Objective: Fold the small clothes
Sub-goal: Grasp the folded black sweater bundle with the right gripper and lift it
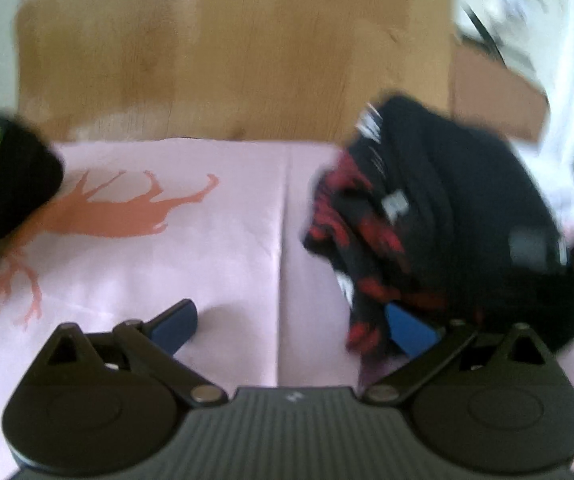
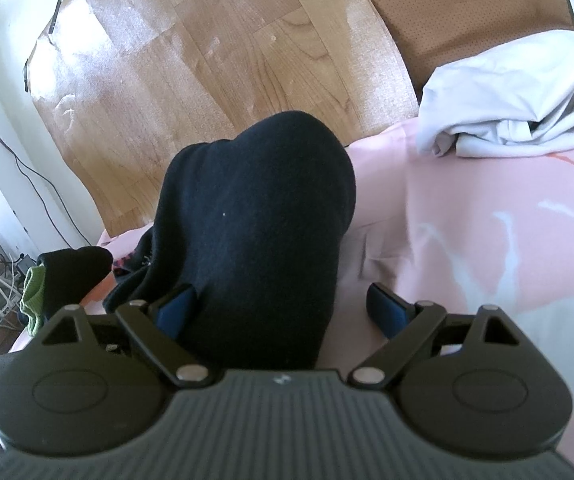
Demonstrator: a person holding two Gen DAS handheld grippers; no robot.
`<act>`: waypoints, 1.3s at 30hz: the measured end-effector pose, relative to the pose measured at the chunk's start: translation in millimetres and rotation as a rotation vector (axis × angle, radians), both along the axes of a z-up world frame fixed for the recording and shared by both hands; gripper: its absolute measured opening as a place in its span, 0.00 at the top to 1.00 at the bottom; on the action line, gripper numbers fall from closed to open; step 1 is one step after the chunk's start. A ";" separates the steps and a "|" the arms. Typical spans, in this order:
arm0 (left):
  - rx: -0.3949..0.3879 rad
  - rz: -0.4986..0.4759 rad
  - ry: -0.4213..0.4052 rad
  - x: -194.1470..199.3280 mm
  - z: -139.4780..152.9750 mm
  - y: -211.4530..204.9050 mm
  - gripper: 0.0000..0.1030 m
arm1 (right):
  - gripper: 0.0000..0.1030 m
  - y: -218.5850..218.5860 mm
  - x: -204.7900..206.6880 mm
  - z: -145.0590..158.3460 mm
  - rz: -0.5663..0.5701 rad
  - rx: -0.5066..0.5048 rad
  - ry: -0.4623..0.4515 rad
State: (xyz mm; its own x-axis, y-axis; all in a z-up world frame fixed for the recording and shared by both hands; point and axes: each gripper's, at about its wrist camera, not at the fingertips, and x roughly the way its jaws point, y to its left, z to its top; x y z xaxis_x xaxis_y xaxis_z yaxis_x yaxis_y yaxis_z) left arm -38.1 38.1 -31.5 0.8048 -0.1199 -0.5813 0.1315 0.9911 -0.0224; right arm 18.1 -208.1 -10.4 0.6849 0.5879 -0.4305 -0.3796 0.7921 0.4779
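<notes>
L gripper (image 1: 291,328): spread, empty; dark pile just right of it.
R gripper (image 2: 283,308): spread, dark garment (image 2: 255,216) between fingers, long axis running far.
Garment: on pink sheet (image 2: 467,220).
Nearer: R.

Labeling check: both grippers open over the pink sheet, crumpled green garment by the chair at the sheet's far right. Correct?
Not quite: the crumpled garment by the chair is white, not green, as the right wrist view shows. The rest holds: the left gripper and right gripper are open over the pink sheet.
</notes>
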 end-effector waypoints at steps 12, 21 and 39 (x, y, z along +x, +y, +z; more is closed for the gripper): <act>-0.259 -0.170 -0.059 17.8 64.3 27.0 0.00 | 0.09 -10.4 2.7 -0.1 -0.007 0.058 0.005; -0.529 -0.236 0.243 97.8 34.0 26.3 0.04 | 0.21 -24.4 10.3 10.7 0.029 0.125 0.067; -0.522 -0.278 0.080 107.4 106.9 -42.5 0.53 | 0.54 -24.4 30.2 100.2 0.089 -0.014 -0.234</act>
